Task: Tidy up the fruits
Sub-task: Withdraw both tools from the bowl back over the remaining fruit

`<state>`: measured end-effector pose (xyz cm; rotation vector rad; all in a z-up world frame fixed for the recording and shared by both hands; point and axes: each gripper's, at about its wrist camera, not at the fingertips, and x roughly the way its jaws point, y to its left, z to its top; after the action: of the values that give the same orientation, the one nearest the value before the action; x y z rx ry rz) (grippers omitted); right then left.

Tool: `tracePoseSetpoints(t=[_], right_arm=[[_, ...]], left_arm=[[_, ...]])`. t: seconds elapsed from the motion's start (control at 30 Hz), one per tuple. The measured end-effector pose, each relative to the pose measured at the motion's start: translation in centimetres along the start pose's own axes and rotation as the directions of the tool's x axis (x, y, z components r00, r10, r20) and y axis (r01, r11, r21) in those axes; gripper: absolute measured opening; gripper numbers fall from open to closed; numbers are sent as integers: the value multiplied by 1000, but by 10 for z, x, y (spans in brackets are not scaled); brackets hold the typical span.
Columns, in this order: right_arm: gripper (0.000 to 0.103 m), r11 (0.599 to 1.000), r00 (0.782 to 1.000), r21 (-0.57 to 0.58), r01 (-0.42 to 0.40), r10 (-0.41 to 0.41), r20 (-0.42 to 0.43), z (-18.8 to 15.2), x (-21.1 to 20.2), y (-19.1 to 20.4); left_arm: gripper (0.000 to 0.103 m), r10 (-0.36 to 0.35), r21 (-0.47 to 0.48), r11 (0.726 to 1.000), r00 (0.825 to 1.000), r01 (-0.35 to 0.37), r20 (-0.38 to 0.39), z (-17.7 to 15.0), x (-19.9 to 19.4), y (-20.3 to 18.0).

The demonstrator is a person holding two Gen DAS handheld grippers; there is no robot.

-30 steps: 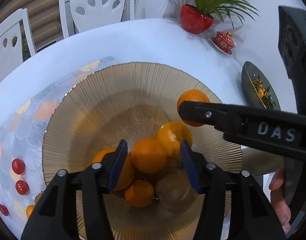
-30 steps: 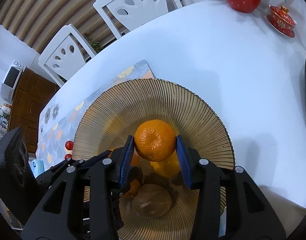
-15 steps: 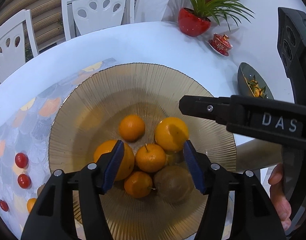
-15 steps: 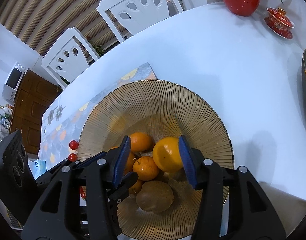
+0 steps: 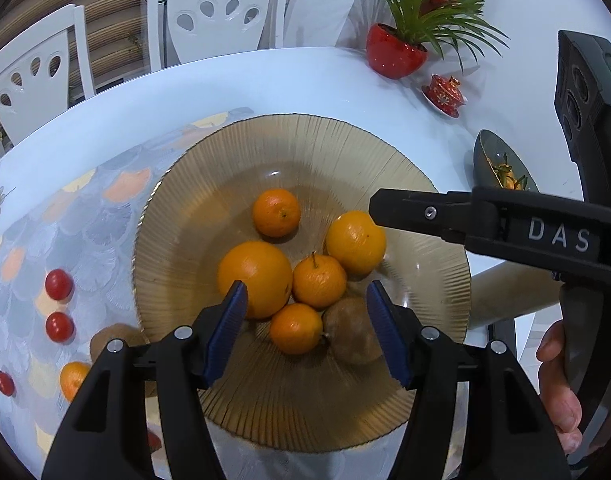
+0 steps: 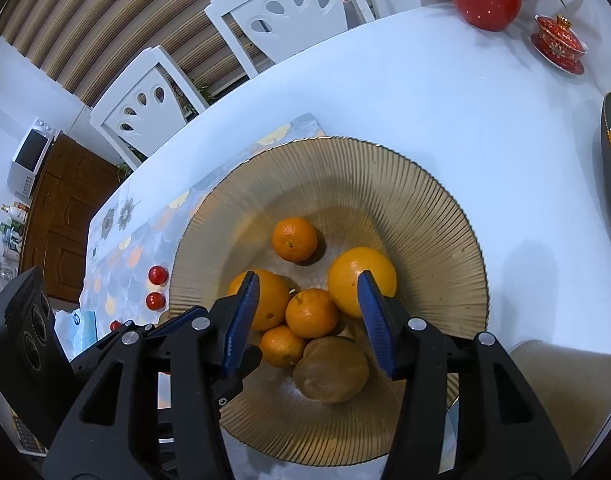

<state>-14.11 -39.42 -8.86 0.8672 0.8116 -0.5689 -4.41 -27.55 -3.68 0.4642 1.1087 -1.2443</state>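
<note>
- A second ago a mandarin [image 6: 294, 239] was clamped between the blue pads of the right gripper [image 6: 308, 316]; it is now released and lies alone in the bowl [image 6: 425, 216], ahead of the gripper and apart from the other fruit.
- The right gripper has been drawn back and up; its jaws are spread wide and nothing is held or touched.
- Seen between its pads are a small orange [image 6: 311, 313] and, nearer the camera, a kiwi [image 6: 331, 368]; a large orange [image 6: 361, 280] shows just behind the right pad, another [image 6: 267, 298] behind the left pad.
- The left gripper [image 5: 307, 330] has also been pulled back from the pile since the earlier frame; its jaws are parted wide and empty above the near side of the bowl [image 5: 345, 148].
- Between its pads the clustered oranges and kiwi [image 5: 351, 330] are framed, touching one another.
- To its left, on the patterned mat [image 5: 85, 216], cherry tomatoes [image 5: 58, 284] are left outside the bowl.
- The right gripper's finger [image 5: 425, 212] is seen crossing above the bowl's right side.
</note>
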Motion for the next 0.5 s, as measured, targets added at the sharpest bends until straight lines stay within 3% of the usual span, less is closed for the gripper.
tracePoseSetpoints(t=[0.5], right_arm=[[56, 1000, 1000, -22, -15, 15, -13, -24, 0, 36]], left_arm=[[63, 14, -66, 998, 999, -12, 34, -29, -37, 39]])
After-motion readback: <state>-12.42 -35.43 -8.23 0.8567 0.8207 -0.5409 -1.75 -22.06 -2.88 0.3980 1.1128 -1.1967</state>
